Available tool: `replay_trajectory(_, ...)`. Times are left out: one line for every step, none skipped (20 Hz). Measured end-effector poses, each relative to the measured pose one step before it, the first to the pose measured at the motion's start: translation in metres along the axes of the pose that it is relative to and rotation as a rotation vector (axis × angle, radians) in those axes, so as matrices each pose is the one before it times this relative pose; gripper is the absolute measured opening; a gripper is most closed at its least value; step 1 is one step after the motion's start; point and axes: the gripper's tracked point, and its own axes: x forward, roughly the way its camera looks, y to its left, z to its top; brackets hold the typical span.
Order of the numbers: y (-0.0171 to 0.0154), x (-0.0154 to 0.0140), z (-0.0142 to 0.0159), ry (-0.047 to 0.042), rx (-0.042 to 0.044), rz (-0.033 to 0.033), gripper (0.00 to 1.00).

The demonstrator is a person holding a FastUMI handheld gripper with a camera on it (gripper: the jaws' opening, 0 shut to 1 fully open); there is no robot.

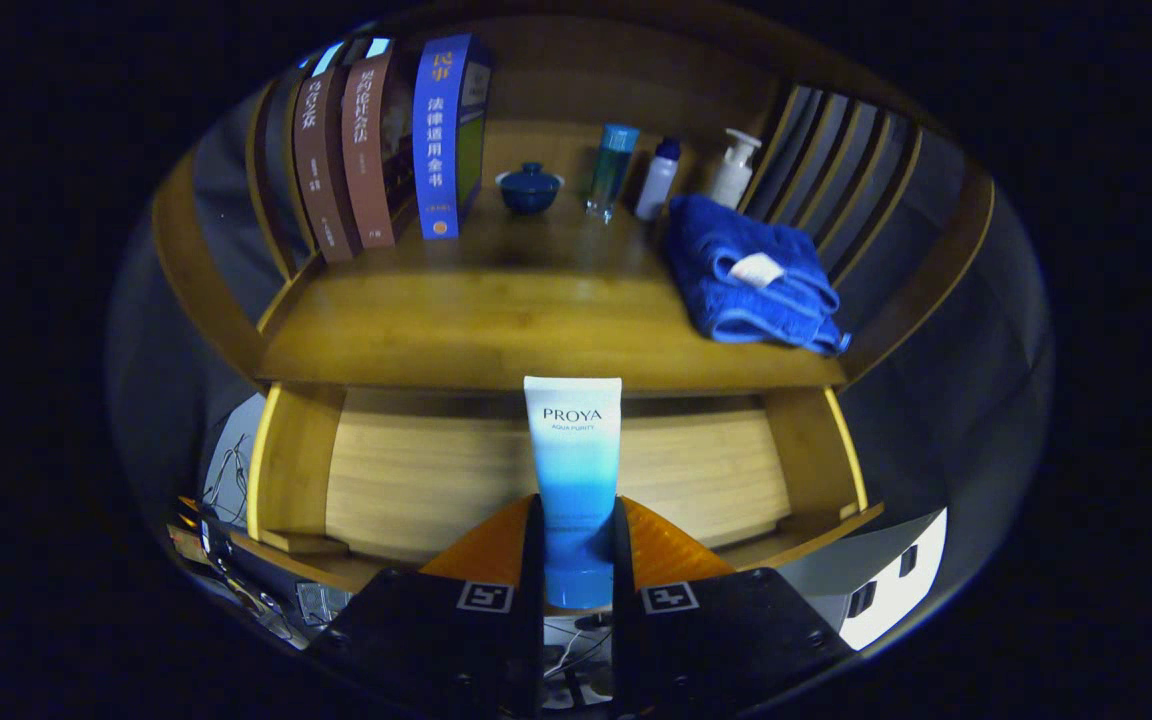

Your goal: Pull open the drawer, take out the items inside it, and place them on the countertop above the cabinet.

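Note:
My gripper is shut on a white-and-blue tube, which stands upright between the fingers with its cap end down. The tube hangs above the open wooden drawer, whose bare bottom shows on both sides of it. Just beyond the tube's top runs the front edge of the wooden countertop above the cabinet.
On the countertop a folded blue towel lies at the right. Three books stand at the back left. A blue lidded cup, a teal bottle, a small white bottle and a pump bottle line the back.

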Motion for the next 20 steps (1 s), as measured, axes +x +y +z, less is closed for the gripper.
replay_trajectory(0.00068,0.00192,0.01611,-0.00964,0.00379,0.01315,0.31)
replay_trajectory(-0.00188,0.00314,0.01263,0.00151,-0.00341,0.00290,0.32)
replay_trajectory(-0.00023,0.00641,0.00839,0.00413,-0.00384,0.00983,0.31)
replay_trajectory(0.00055,0.00768,0.00887,0.00745,0.00602,0.01225,0.31)
replay_trajectory(0.00062,0.00903,0.00904,0.00859,0.00228,0.01430,0.32)
replay_trajectory(-0.00243,0.00760,0.00768,0.00718,-0.00029,0.00845,0.31)
replay_trajectory(-0.00160,0.01253,0.00444,0.01676,0.00015,0.00280,0.32)
replay_trajectory(-0.00181,0.01028,0.00381,0.01893,-0.00357,0.00582,0.31)
replay_trajectory(0.00160,0.00945,0.00445,0.01454,0.00408,0.01784,0.31)
replay_trajectory(0.00398,0.00904,0.00555,0.00879,0.00384,0.02369,0.31)
replay_trajectory(0.00200,0.00788,0.00501,0.00203,-0.00463,0.01885,0.31)
replay_trajectory(0.00059,0.00688,0.00319,0.00880,-0.00770,0.01053,0.31)
replay_trajectory(0.00025,0.00624,0.00159,0.00976,-0.00697,0.00841,0.32)
replay_trajectory(0.00046,0.00486,0.00096,0.00972,0.00594,0.00887,0.32)
replay_trajectory(0.00134,0.00378,0.00107,0.00757,0.01109,0.01012,0.32)
replay_trajectory(0.00180,0.00147,0.00135,0.00252,0.00390,0.01122,0.31)
replay_trajectory(0.00096,0.00248,0.00296,-0.00248,-0.00528,0.00778,0.31)
replay_trajectory(-0.00036,0.00242,0.00115,0.00078,-0.01363,-0.00761,0.32)
replay_trajectory(-0.00154,0.00072,-0.00211,0.00970,-0.02220,-0.01163,0.37)
replay_trajectory(-0.00026,-0.00284,-0.00060,0.00759,-0.02657,-0.00529,0.43)
